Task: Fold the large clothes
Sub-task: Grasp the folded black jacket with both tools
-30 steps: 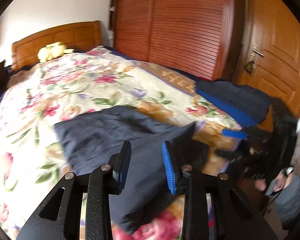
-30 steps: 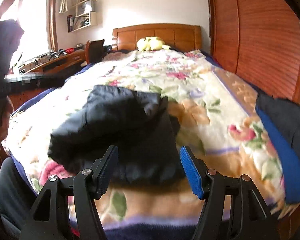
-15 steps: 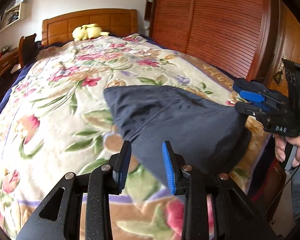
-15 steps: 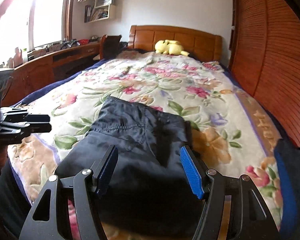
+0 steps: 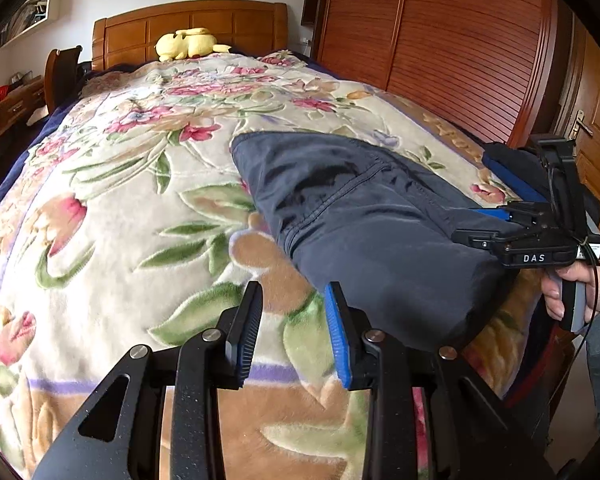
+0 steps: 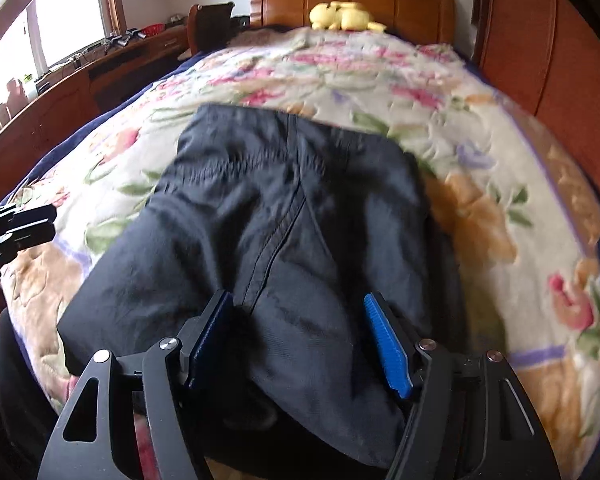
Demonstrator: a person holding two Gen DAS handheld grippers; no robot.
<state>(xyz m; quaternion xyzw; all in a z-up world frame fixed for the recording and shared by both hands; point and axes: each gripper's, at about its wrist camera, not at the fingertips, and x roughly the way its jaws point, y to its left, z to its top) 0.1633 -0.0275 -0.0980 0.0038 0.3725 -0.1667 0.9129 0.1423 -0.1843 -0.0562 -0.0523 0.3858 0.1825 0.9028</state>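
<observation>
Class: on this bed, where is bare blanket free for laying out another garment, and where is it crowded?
Free: the floral blanket between the dark trousers and the headboard, and left of them. Crowded: the foot end, with trousers and a dark-and-blue garment beside the wardrobe.

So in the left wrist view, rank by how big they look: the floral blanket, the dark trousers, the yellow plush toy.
1. Floral blanket: fills most of the frame.
2. Dark trousers: a large patch at centre right.
3. Yellow plush toy: smallest, but it lies far off by the headboard, so its look understates it.
</observation>
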